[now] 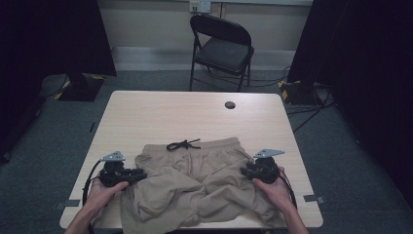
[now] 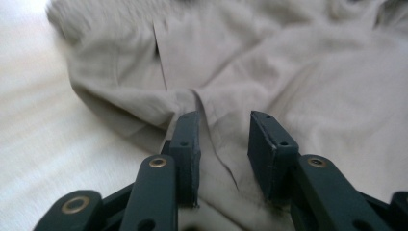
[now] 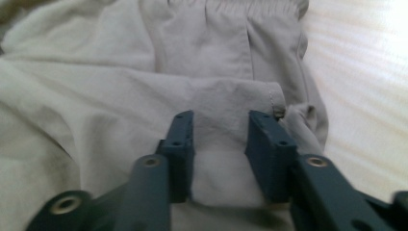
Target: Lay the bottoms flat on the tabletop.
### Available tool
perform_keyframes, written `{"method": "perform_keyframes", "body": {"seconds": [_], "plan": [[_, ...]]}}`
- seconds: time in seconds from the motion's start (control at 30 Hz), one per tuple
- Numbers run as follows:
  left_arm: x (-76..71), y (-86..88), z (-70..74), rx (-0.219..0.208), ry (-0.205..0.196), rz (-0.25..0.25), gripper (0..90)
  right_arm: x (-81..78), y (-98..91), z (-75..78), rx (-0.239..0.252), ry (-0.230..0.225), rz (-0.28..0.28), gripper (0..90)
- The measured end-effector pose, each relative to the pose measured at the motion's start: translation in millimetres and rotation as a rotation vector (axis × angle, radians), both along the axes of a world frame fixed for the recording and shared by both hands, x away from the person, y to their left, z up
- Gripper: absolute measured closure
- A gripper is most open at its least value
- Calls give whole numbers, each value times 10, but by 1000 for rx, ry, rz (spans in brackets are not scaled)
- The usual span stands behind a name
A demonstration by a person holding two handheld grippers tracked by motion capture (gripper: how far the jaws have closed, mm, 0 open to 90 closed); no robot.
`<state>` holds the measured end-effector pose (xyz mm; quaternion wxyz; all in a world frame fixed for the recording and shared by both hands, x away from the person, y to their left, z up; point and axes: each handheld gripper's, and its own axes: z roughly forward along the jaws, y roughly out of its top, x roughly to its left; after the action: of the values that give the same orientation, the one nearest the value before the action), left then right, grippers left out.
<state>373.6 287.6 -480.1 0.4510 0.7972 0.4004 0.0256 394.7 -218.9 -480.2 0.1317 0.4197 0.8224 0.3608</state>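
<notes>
We had both grippers, left point(image 1: 138, 174) and right point(image 1: 247, 171), jaws apart over shorts point(image 1: 195, 180) fabric; clamping came next.

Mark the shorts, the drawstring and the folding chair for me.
shorts point(image 1: 195, 183): high view, on the crumpled tan cloth in the middle.
drawstring point(image 1: 182, 144): high view, on the black knot at the waistband.
folding chair point(image 1: 225, 53): high view, on the dark seat.

Shorts point(image 1: 195, 185) on the table point(image 1: 160, 117), near edge; chair point(image 1: 221, 46) behind
</notes>
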Motion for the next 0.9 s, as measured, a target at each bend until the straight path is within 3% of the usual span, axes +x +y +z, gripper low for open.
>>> {"method": "perform_keyframes", "body": {"seconds": [0.17,0.23,0.37,0.57,0.63,0.7,0.77,0.9], "plan": [[228,37,151,-58,-35,56,616,206,-2,127,56,-38,-37,515],[372,71,160,-70,-15,96,583,317,-4,163,67,-49,-54,487],[589,138,57,-48,18,169,551,548,-11,141,86,-27,-82,428],[608,137,-94,7,52,189,452,686,43,-33,41,2,-88,388],[602,140,-134,27,62,199,425,705,56,-86,49,24,-83,381],[600,150,-140,20,60,201,429,702,90,-99,45,16,-79,397],[598,131,-145,23,53,199,448,696,123,-100,47,13,-66,483],[555,23,-171,13,41,176,570,669,195,-110,40,-3,-45,610]]}}
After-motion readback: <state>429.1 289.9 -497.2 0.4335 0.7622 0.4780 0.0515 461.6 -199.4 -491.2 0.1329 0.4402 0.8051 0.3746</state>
